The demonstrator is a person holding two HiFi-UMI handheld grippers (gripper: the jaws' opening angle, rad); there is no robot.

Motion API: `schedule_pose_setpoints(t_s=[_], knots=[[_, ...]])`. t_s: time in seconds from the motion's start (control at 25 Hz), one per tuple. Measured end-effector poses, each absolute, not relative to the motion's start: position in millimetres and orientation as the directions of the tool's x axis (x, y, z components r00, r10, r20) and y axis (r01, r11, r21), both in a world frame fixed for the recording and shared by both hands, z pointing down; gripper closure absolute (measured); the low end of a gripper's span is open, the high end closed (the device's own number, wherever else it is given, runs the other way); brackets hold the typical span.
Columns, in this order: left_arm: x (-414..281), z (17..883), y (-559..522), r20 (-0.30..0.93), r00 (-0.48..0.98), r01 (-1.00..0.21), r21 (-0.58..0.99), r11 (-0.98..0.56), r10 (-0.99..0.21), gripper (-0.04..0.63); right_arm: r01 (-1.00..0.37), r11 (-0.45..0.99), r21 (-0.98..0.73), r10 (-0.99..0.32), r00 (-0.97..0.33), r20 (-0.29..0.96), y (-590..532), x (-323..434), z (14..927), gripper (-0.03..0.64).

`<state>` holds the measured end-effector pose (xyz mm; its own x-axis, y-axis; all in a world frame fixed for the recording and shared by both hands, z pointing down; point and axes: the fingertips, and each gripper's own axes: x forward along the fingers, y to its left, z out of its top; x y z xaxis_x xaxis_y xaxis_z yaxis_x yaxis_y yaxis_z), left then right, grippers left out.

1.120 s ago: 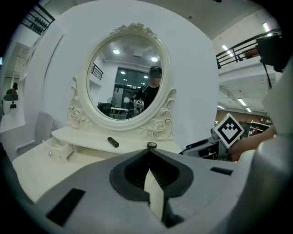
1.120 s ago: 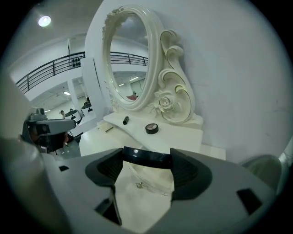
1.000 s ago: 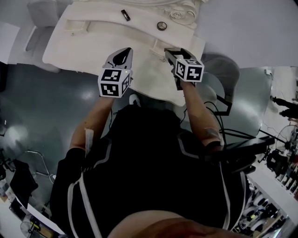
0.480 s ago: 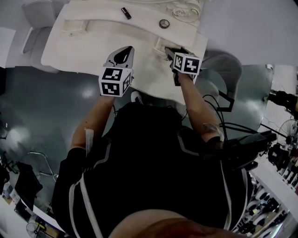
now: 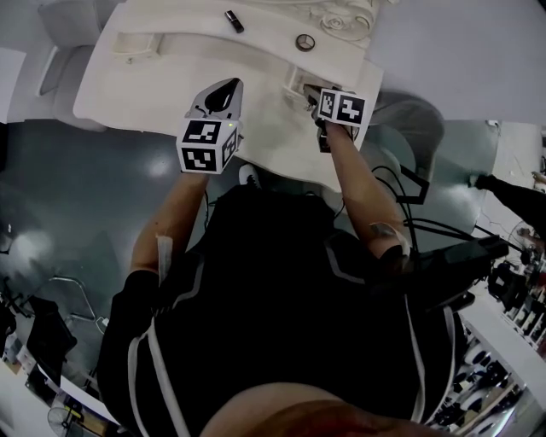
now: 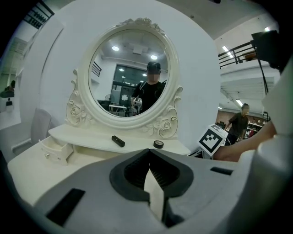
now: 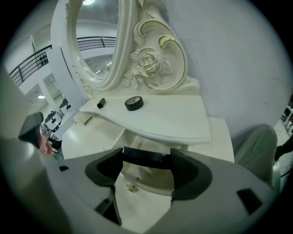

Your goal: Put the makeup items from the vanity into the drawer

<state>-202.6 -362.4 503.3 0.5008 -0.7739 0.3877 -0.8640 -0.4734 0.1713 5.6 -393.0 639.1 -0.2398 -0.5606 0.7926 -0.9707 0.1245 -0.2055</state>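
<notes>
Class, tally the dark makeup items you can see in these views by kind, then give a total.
Black tube on the shelf: 1
Round black pot on the shelf: 1
Flat black case held in the right claw: 1
Total: 3

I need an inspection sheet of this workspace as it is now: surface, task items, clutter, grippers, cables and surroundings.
Surface: white vanity top with a raised shelf at the back.
Job's things: black tube and round compact lie on the shelf; a black flat item sits between the right gripper's jaws; the drawer with gold knob is just below it.
Clutter: nothing seen.
Grippers: left gripper shut, empty; right gripper shut on the black flat item.
Cables: black cables at the person's right side.
Surroundings: oval mirror, grey floor, grey seat, a person far behind.
</notes>
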Motion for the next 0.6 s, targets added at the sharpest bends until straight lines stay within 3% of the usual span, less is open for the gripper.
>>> schedule_pose_setpoints(t_s=[0.6], knots=[[-200.4,498.4,-367.3,0.375,0.521,-0.852,0.171,-0.495,-0.767,0.592,-0.983,0.131,-0.126,-0.465,-0.173,0.868,-395.1,3.0,651.1,0.284]])
